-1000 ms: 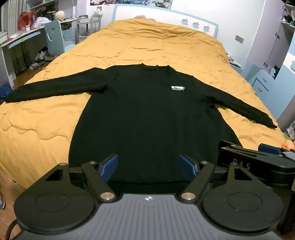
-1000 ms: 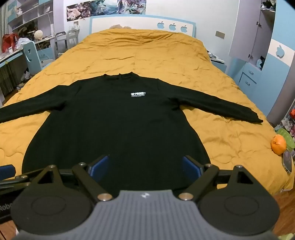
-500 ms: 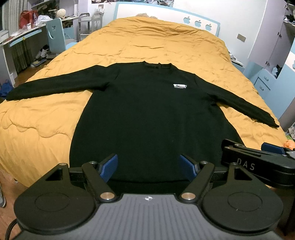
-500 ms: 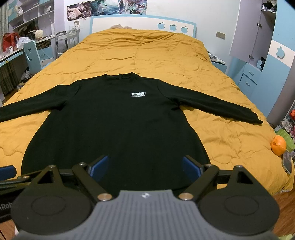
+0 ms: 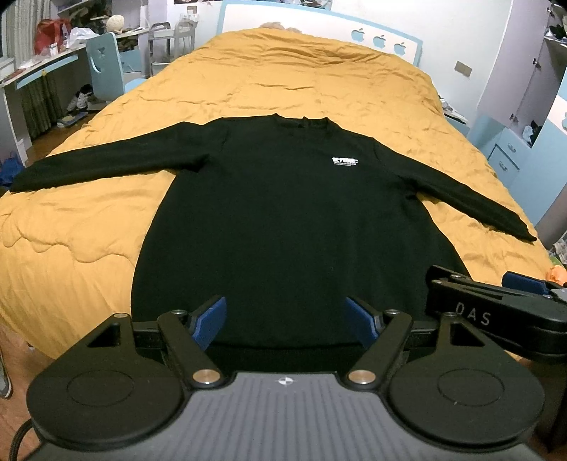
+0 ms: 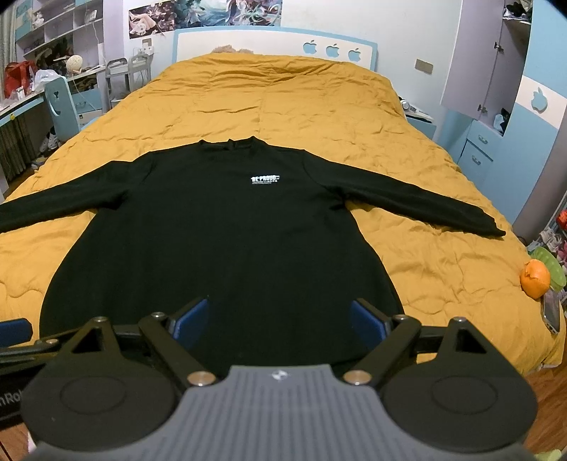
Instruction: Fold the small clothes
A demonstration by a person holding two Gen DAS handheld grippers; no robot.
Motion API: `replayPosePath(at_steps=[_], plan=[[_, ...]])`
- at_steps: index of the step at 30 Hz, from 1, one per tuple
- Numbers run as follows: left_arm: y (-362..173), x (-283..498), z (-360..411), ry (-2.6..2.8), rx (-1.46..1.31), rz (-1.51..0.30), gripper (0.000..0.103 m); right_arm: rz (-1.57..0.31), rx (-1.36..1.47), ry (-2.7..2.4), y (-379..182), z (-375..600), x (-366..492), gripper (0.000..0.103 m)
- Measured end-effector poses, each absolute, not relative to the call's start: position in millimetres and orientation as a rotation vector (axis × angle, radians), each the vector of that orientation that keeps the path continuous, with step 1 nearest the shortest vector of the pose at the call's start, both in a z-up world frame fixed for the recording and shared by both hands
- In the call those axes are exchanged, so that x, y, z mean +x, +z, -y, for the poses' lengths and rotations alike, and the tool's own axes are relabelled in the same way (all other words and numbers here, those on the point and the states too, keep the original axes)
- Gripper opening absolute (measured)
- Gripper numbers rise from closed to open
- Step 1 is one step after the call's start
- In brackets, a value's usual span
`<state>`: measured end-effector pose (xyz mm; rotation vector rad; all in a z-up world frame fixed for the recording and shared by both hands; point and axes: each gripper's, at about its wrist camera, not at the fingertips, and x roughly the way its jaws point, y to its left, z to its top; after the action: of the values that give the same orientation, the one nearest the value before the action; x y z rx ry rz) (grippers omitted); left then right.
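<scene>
Lying flat and face up on the mustard quilt (image 5: pixel 290 81), the black long-sleeved sweater (image 5: pixel 290 220) has both sleeves spread wide and its hem nearest the cameras. Its body fills the space ahead of and between the blue pads of the left gripper (image 5: pixel 285 321), whose jaws stand wide apart with nothing in them, above the hem. The right gripper (image 6: pixel 278 321) is likewise spread open and empty over the hem, with the sweater's chest print (image 6: pixel 265 179) straight ahead of its gap; there the words "BE PROUD" can be read, while in the left wrist view the same print sits ahead and to the right of the jaws and is too small to read.

Only the left wrist view shows the end of the sleeve that lies off to the left of the jaws; in the right wrist view that cuff is cut by the frame edge. Only the right wrist view gives a whole orange (image 6: pixel 535 277) at the quilt's edge, far right of its jaws, with a phone (image 6: pixel 551 314) just beside it; the wall poster (image 6: pixel 205 14) above the headboard (image 6: pixel 276 42) is also clearer here. Each view catches part of the other gripper beside its own jaws.
</scene>
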<state>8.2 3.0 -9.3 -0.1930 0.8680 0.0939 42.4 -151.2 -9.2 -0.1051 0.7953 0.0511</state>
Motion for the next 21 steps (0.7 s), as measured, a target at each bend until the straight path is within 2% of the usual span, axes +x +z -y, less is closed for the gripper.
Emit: replayPosePath(at_steps=[21], plan=[[-13.1,9.4,-3.1,0.084,-0.198,-0.875,0.089,-0.801,-0.105,0.049,-10.5,152.0,44.0,0.083]])
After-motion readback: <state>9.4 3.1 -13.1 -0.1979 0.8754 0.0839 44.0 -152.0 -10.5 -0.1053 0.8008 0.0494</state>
